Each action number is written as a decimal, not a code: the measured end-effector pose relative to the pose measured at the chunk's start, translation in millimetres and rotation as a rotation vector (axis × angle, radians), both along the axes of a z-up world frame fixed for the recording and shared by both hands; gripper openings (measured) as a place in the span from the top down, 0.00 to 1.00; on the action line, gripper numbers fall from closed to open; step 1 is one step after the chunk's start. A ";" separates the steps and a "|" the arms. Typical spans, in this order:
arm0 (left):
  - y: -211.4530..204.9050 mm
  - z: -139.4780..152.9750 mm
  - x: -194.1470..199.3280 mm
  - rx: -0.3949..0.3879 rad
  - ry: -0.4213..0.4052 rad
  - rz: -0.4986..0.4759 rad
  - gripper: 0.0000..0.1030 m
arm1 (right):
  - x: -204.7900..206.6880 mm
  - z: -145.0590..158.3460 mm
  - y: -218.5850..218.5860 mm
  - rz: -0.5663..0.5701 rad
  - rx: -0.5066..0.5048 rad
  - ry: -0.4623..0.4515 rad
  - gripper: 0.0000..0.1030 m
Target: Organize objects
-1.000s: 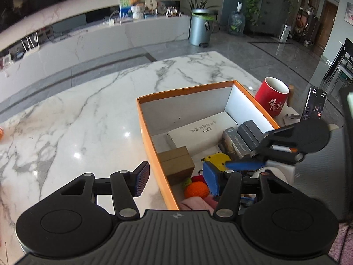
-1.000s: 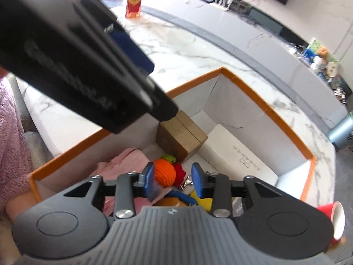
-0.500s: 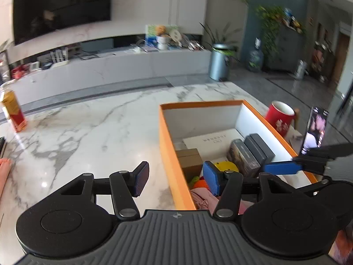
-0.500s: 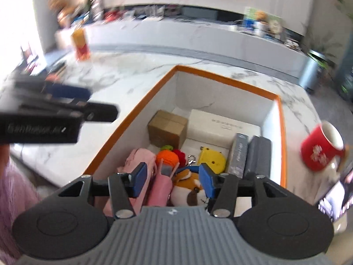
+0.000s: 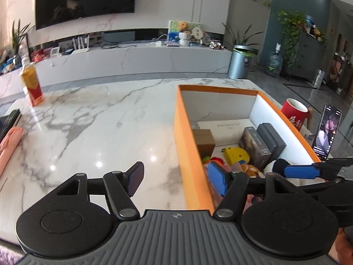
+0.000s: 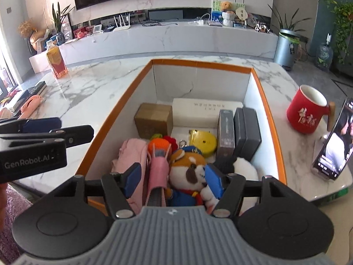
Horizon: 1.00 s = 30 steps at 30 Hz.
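While both claws are opening wide and hold nothing, the right claw (image 6: 172,180) now faces the box (image 6: 268,110) squarely, ready to pick.

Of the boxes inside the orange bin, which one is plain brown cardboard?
The small cardboard box at the back left of the orange bin, beside the flat white box. The two upright boxes on the right are dark grey.

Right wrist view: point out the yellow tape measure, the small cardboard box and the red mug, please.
yellow tape measure (image 6: 204,142): right wrist view, middle of its round top face.
small cardboard box (image 6: 153,120): right wrist view, centre of its brown body.
red mug (image 6: 307,116): right wrist view, front wall at the white lettering.
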<state>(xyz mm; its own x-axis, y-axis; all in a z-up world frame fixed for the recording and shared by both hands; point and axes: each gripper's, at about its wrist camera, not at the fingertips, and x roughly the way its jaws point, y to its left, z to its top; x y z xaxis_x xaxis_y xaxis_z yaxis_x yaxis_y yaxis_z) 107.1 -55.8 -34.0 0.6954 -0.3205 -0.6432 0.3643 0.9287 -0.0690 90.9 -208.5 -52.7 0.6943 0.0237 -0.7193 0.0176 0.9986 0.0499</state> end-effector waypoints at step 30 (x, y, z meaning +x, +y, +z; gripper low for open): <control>16.5 -9.7 -17.1 0.038 0.021 0.059 0.13 | -17.5 -4.0 13.9 0.032 -0.060 -0.021 0.25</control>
<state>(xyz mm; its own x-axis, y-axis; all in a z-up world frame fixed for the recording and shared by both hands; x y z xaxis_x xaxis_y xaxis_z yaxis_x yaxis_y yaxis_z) 90.0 -39.2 -43.7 0.6985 -0.2546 -0.6688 0.3079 0.9506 -0.0403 73.4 -194.6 -56.7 0.7092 0.0037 -0.7050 -0.0150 0.9998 -0.0098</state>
